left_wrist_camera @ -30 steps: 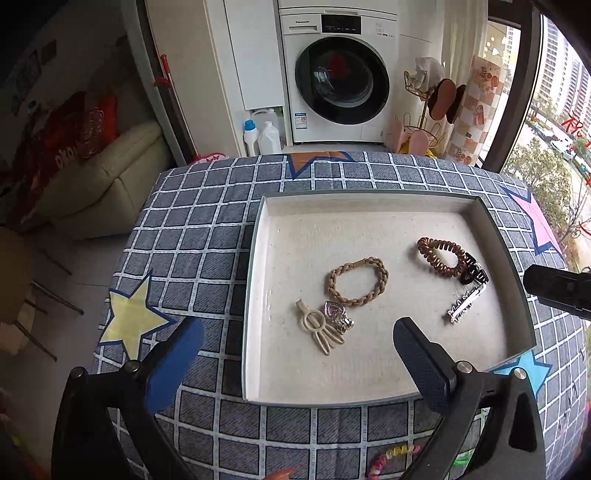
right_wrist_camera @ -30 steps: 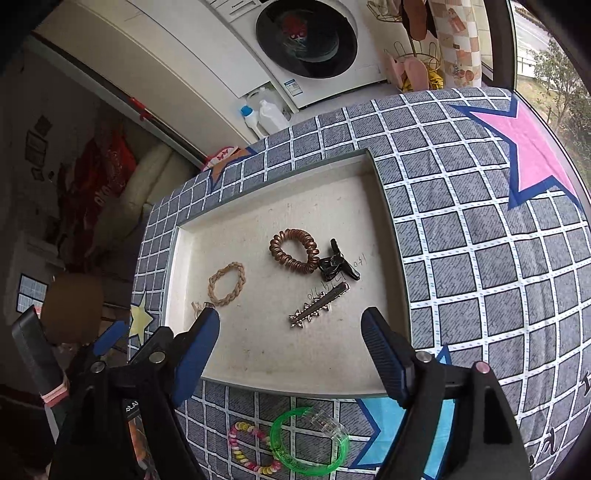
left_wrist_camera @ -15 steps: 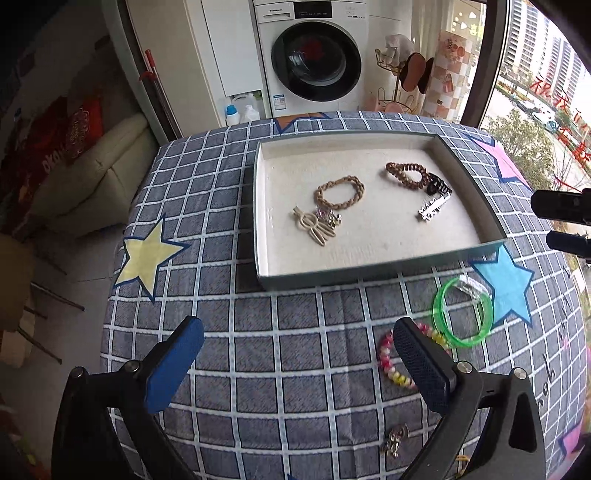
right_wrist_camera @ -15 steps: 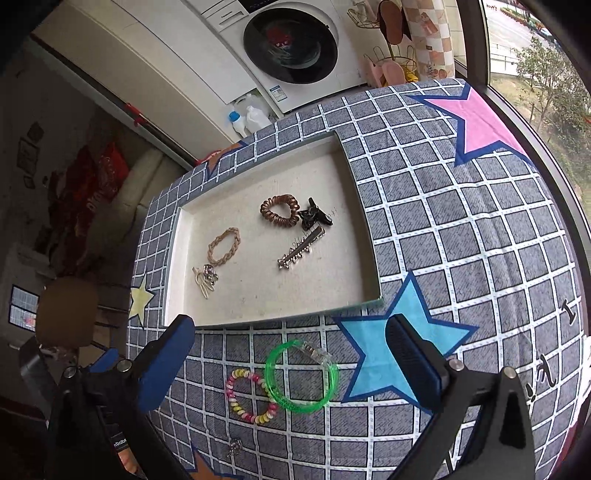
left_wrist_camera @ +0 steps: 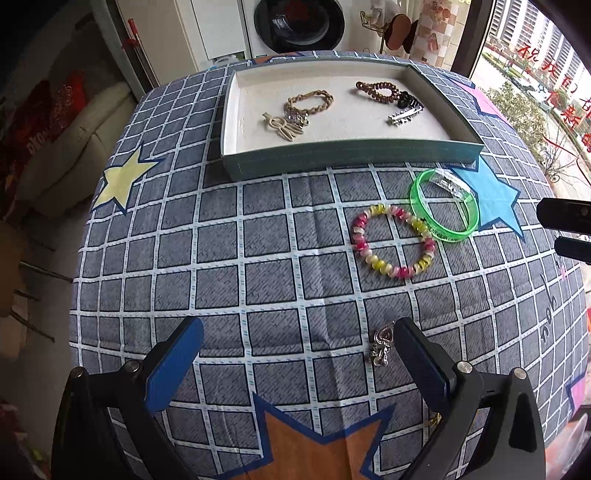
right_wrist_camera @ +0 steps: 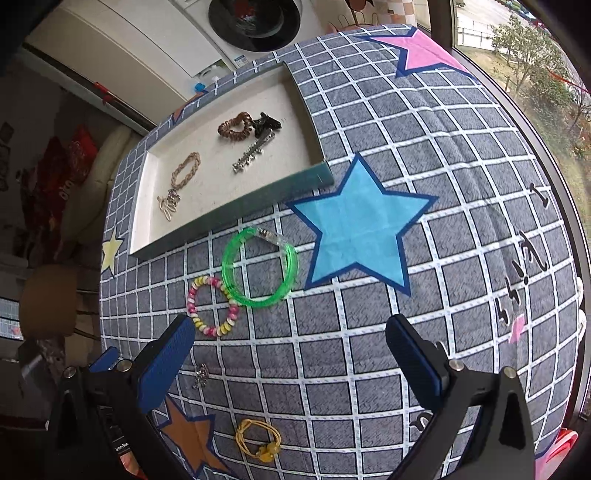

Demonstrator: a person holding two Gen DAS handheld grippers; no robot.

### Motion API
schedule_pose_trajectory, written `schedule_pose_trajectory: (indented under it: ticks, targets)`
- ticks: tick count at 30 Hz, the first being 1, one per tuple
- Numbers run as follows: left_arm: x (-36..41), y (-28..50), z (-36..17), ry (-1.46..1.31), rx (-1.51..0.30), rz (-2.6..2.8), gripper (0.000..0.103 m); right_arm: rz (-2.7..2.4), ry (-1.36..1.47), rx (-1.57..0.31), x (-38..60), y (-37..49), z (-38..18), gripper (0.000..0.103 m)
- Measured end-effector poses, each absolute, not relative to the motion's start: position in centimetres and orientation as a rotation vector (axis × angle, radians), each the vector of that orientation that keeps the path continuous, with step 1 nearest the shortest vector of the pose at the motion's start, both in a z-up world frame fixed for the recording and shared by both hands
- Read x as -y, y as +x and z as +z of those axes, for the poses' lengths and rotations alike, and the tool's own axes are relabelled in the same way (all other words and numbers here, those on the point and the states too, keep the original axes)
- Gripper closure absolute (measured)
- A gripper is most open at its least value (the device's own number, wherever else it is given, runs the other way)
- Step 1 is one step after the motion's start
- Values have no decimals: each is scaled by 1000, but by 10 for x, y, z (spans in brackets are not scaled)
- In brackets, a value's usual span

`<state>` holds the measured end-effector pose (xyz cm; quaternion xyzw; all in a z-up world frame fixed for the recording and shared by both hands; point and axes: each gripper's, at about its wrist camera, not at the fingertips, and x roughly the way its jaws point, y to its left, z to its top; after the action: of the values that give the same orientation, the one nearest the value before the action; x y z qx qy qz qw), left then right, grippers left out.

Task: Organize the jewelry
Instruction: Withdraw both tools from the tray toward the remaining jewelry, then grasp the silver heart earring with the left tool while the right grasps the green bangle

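A shallow teal tray (left_wrist_camera: 347, 157) (right_wrist_camera: 236, 210) with a cream lining holds a tan braided bracelet (left_wrist_camera: 314, 99), a cream clip with a charm (left_wrist_camera: 282, 125), a brown coil hair tie (left_wrist_camera: 376, 90), a black clip and a silver barrette (left_wrist_camera: 404, 114). On the cloth in front lie a green bangle (left_wrist_camera: 443, 210) (right_wrist_camera: 258, 269), a pink and yellow bead bracelet (left_wrist_camera: 391, 240) (right_wrist_camera: 212, 306), a small silver charm (left_wrist_camera: 380, 345) (right_wrist_camera: 201, 374) and a yellow hair tie (right_wrist_camera: 258, 439). My left gripper (left_wrist_camera: 299, 363) is open and empty, the charm by its right finger. My right gripper (right_wrist_camera: 290, 363) is open and empty.
The table wears a grey checked cloth with stars (right_wrist_camera: 356, 229). A washing machine (left_wrist_camera: 299, 24) stands behind, a cream sofa (left_wrist_camera: 70, 147) to the left and a window (left_wrist_camera: 535, 74) to the right. The right gripper's tips (left_wrist_camera: 565, 229) show at the left view's right edge.
Both grippers have pulled back from over the tray toward the near side of the table. The loose pieces on the cloth have come into view. Both stay open and empty.
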<state>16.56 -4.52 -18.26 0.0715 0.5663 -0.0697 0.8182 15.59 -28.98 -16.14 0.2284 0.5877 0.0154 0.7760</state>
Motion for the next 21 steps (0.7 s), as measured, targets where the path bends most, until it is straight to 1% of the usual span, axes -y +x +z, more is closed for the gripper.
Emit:
schedule_pose_trajectory:
  ticks: [10, 21]
  targets:
    - [57, 154, -207, 207, -1248, -167, 0, -23, 466, -1369, 281, 129, -189, 0]
    - [68, 148, -214, 241, -1247, -199, 0, -51, 425, -1379, 276, 141, -198, 0]
